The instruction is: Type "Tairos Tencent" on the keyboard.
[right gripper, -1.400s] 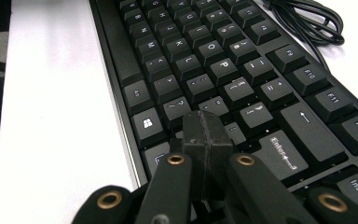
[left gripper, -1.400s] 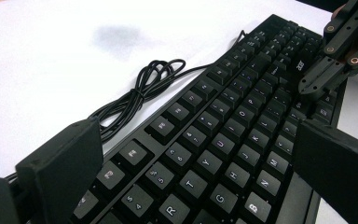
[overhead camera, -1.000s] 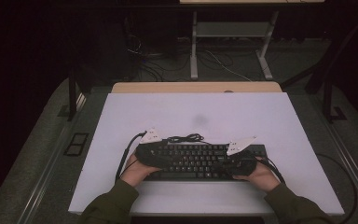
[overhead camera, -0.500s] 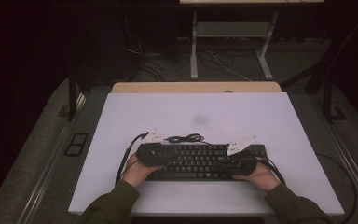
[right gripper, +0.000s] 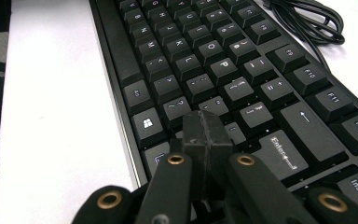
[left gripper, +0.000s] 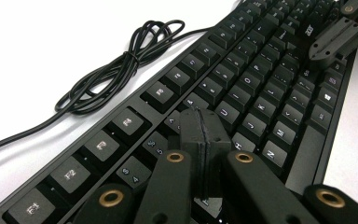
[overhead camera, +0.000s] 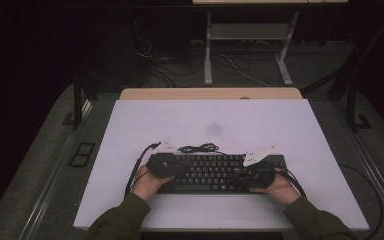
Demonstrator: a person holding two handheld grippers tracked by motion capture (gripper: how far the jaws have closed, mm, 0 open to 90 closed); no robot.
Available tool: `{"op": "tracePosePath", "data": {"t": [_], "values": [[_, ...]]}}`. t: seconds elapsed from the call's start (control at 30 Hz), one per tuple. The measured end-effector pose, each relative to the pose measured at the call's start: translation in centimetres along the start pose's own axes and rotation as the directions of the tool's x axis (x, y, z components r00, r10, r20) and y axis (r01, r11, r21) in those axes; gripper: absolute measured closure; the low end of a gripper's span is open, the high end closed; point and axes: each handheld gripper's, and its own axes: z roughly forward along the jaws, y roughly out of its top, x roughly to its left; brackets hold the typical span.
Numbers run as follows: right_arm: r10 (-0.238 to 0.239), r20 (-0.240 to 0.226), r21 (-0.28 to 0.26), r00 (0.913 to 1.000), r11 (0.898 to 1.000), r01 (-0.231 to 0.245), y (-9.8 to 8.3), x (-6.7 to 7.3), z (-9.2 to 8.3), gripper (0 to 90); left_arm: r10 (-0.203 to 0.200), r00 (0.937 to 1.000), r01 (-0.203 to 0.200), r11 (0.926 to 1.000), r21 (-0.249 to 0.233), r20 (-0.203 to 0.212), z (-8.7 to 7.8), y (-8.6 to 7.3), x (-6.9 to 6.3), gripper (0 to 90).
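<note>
Keyboard (overhead camera: 215,172): flat at the near edge of the table, its cord (left gripper: 116,65) coiled just behind it.
My left gripper (left gripper: 200,140): jaws just clamped together, empty, over the left keys.
My right gripper (right gripper: 205,135): clenched, empty, over the right keys.
Progress: I judge key-pressing barely begun.
Table (overhead camera: 260,120): white, otherwise bare.
Room: dark, cables on the floor.

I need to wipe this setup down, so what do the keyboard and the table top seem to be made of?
The black full-size keyboard looks like matte moulded plastic: its keycaps show a dull, even sheen and printed white legends. The white table top looks like a smooth, matte laminate or painted board, flat and uniform apart from one faint grey smudge; the exact material can't be told.
</note>
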Motion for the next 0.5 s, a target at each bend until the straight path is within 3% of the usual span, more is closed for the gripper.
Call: {"op": "tracePosePath", "data": {"t": [0.5], "values": [[0.003, -0.001, 0.001, 1.0, 1.0, -0.003, 0.0, -0.02, 0.0, 89.4, 0.008, 0.9999, -0.008, 0.9998, 0.017, 0.007, 0.22, -0.06, 0.02, 88.7]]}}
